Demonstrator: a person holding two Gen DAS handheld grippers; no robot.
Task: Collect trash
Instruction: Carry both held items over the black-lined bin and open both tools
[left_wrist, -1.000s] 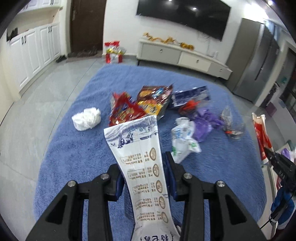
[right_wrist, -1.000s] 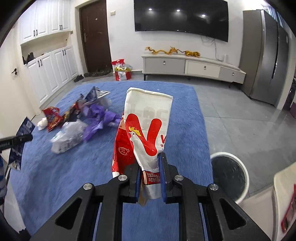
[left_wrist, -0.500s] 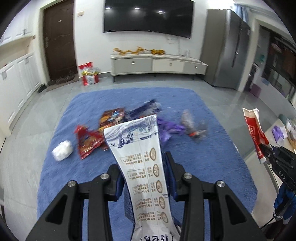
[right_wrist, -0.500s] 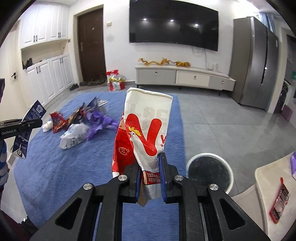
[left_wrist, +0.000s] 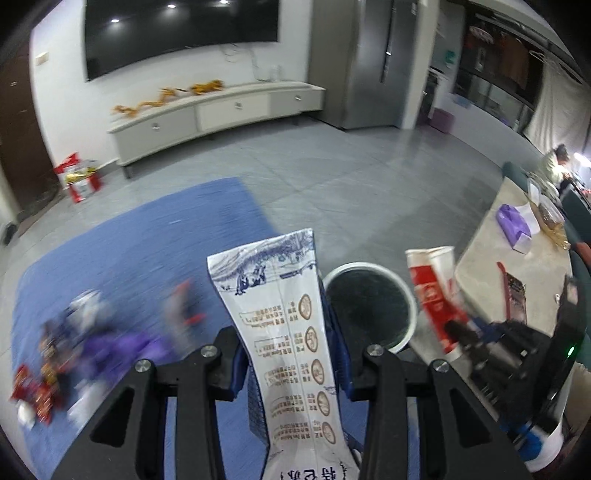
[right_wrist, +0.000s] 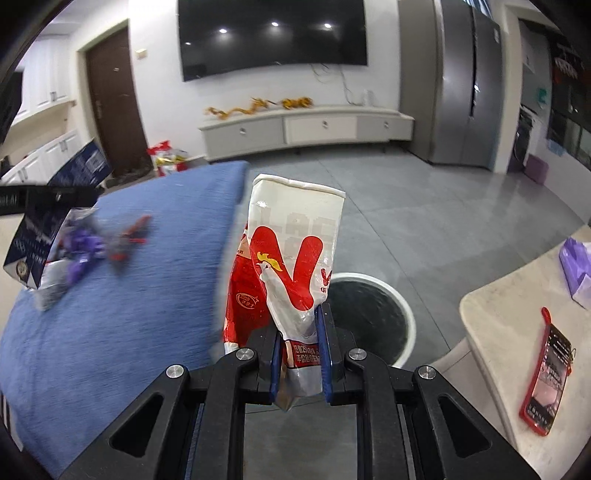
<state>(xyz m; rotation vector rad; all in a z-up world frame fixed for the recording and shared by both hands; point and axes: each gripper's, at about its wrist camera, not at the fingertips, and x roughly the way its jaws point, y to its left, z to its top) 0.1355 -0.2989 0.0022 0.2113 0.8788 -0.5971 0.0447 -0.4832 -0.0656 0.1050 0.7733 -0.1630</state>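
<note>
Now, with my left gripper (left_wrist: 291, 373) clamped on the white-and-blue packet (left_wrist: 284, 325) and my right gripper (right_wrist: 297, 363) on the red-and-white bag (right_wrist: 291, 266), I'd centre both over the white bin (right_wrist: 369, 317) at lower centre before letting go.

Two snack bags are held up near one white-rimmed trash bin (right_wrist: 404, 321): one white-and-blue bag (left_wrist: 284, 332) and one red-and-white bag (right_wrist: 295, 266). Left of the bin, one blue rug (right_wrist: 129, 295) carries blurred litter, uncountable. One phone (right_wrist: 546, 376) lies right of the bin.
</note>
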